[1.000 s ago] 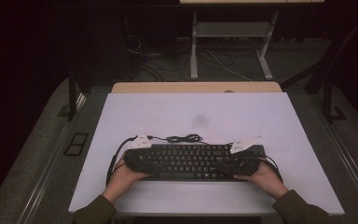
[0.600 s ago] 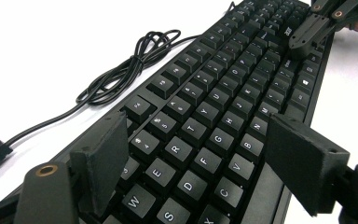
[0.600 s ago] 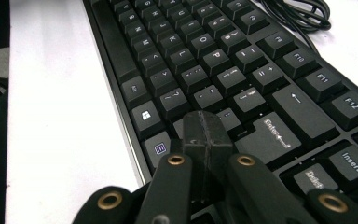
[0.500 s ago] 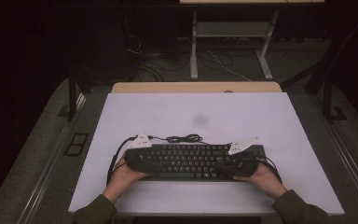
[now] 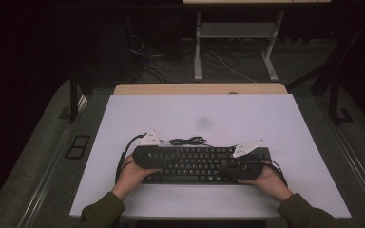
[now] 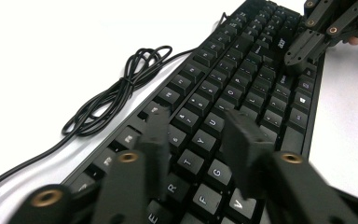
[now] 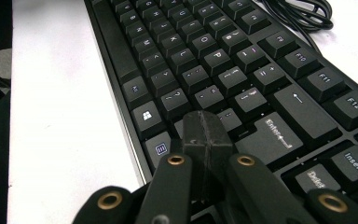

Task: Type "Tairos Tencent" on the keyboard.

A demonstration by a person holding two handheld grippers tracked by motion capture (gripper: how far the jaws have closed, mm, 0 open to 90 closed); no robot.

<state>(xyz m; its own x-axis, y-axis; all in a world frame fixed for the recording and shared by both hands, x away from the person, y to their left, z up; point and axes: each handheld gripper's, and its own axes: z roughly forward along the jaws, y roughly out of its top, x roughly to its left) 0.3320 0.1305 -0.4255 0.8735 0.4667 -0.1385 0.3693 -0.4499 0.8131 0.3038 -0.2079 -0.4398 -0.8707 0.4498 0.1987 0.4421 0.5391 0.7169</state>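
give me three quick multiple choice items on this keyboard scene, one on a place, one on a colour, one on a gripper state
1. Where does the coiled cable lie?
A. behind the keyboard's far edge
B. on the keys
C. on the floor

2. What colour is the keyboard?
A. white
B. black
C. red

3. How do the right gripper's jaws stand?
A. wide apart
B. shut together
C. clamped on the cable

Answers:
1 A, the high view shows it on the white table just beyond the keyboard.
2 B, case and keys are black.
3 B, the right gripper view shows its tips pressed together over the keys.
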